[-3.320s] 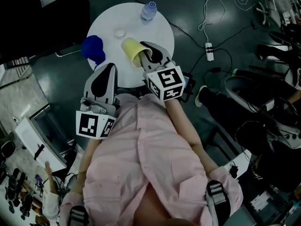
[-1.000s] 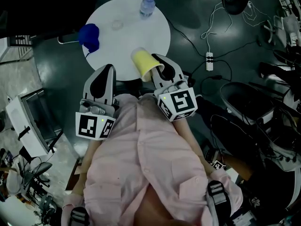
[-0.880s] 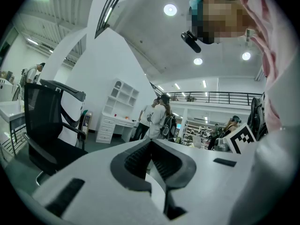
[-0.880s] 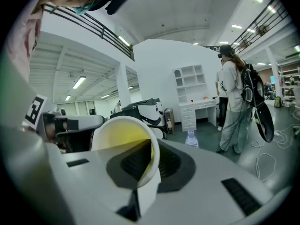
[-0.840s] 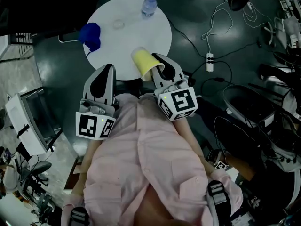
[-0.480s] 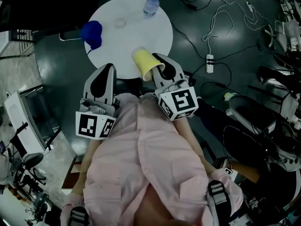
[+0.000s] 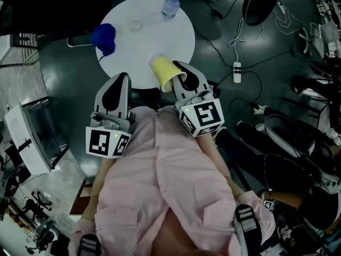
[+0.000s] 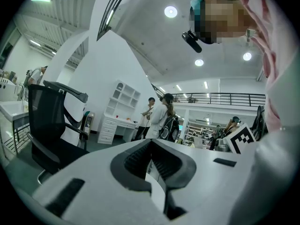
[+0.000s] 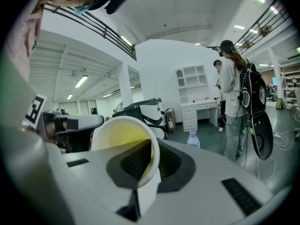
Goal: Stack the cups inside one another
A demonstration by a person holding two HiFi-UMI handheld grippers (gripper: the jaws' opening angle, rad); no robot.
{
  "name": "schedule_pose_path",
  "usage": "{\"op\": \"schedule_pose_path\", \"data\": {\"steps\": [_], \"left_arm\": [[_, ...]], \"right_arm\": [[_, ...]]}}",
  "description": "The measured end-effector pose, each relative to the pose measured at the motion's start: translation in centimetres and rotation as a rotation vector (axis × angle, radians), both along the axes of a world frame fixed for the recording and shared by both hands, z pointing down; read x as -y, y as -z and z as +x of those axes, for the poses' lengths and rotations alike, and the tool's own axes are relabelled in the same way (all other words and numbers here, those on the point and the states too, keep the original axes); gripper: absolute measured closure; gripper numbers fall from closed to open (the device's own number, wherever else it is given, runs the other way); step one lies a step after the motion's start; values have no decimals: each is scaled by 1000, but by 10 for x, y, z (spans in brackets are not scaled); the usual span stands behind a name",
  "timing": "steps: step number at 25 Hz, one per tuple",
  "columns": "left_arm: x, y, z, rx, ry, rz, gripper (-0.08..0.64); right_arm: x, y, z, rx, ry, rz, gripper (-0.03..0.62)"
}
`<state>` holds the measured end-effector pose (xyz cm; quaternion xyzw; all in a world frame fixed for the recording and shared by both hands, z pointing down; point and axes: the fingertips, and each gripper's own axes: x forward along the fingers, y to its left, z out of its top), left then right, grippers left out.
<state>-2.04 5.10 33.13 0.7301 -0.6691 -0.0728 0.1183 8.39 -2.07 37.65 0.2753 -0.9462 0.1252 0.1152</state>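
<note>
Head view, looking steeply down my own front. My right gripper [image 7: 178,73] is closed on the wall of a yellow cup [image 7: 162,70], one jaw inside the mouth and one outside. The right gripper view confirms this, with the yellow cup's rim [image 9: 125,137] pinched between the pads.

About three seconds ago this cup was further out over the round white table [image 7: 160,33]. It has since been drawn back to the near edge and lifted, and for the last second it has barely moved. I judge the pickup done and the nesting step next.

The blue cup [image 7: 104,38] sits at the table's left edge, well apart from the yellow one. I cannot tell whether it stands upright.

My left gripper [image 7: 118,85] is held close to my body, short of the table, with its jaws together and nothing between them.

A water bottle [image 7: 170,5] stands at the far edge and a small clear lid [image 7: 136,24] lies near it; neither is between the cups. On the floor to the right are a power strip [image 7: 237,68] and loose cables.
</note>
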Motion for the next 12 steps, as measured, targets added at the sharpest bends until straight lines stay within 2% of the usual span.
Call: {"op": "schedule_pose_path", "data": {"steps": [12], "left_arm": [[-2,-1,2,-6,26,-2,541]], "right_arm": [[1,-1,3,2,13,-3,552]]}}
